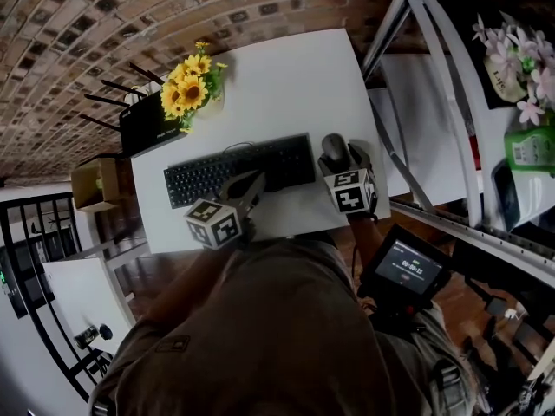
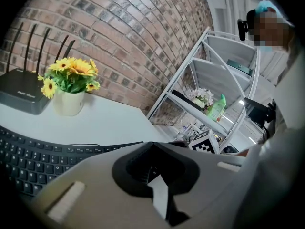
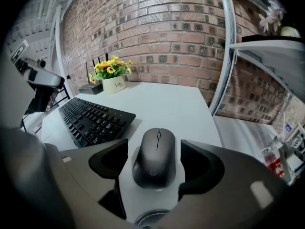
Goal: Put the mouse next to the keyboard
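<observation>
Head view looks steeply down on a white desk point(image 1: 286, 76) set against a brick wall point(image 1: 173, 7). A black keyboard point(image 1: 240, 170) lies flat across the desk. Just off its right end sits the dark grey mouse point(image 1: 333, 148), close to the keyboard but with a strip of bare desk between them.

The right tongs point(image 3: 153, 144) point down at the mouse. In the right gripper view their two dark pads stand wide apart, one on each side of the mouse. A sliver of white desk shows between each pad and the mouse's flanks, so nothing is pinched. The mouse rests on the desk with its scroll wheel end pointing toward the wall.

The left tongs point(image 1: 253, 183) reach over the near edge of the keyboard, around its middle. In the left gripper view their tips come together to a point with nothing between them. I cannot tell whether they touch the keys.

At the back left of the desk stands a pale pot of yellow sunflowers point(image 1: 192, 89), and beside it a black router point(image 1: 147, 121) with upright antennas. A white metal shelf unit point(image 1: 451, 120) stands to the right of the desk. A small lit screen point(image 1: 406, 267) hangs at the person's right hip.
</observation>
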